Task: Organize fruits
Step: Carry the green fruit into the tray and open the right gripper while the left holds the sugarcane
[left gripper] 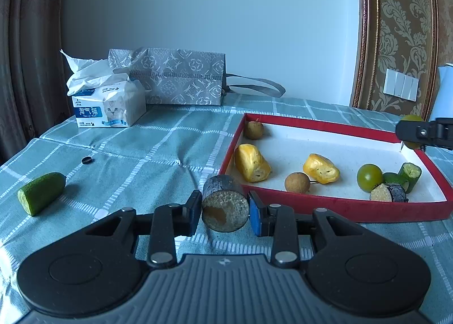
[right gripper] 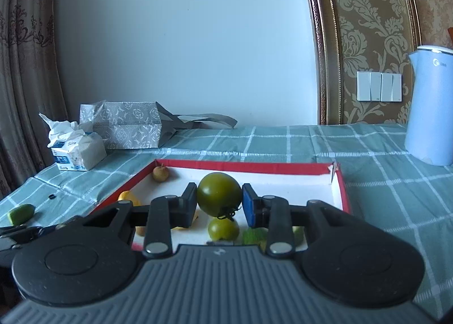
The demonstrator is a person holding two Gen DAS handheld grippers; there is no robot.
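My left gripper is shut on a dark-skinned cylindrical fruit chunk, held above the cloth just left of the red-rimmed tray. The tray holds two yellow pieces, two brown longans, a green tomato, green cucumber bits and a dark chunk. My right gripper is shut on a large green tomato, held over the tray; it shows at the left wrist view's right edge. A cut cucumber end lies on the cloth at left.
A tissue pack and a patterned gift bag stand at the back left. A small black ring lies on the checked tablecloth. A pale blue kettle stands at the right. Curtains hang at left.
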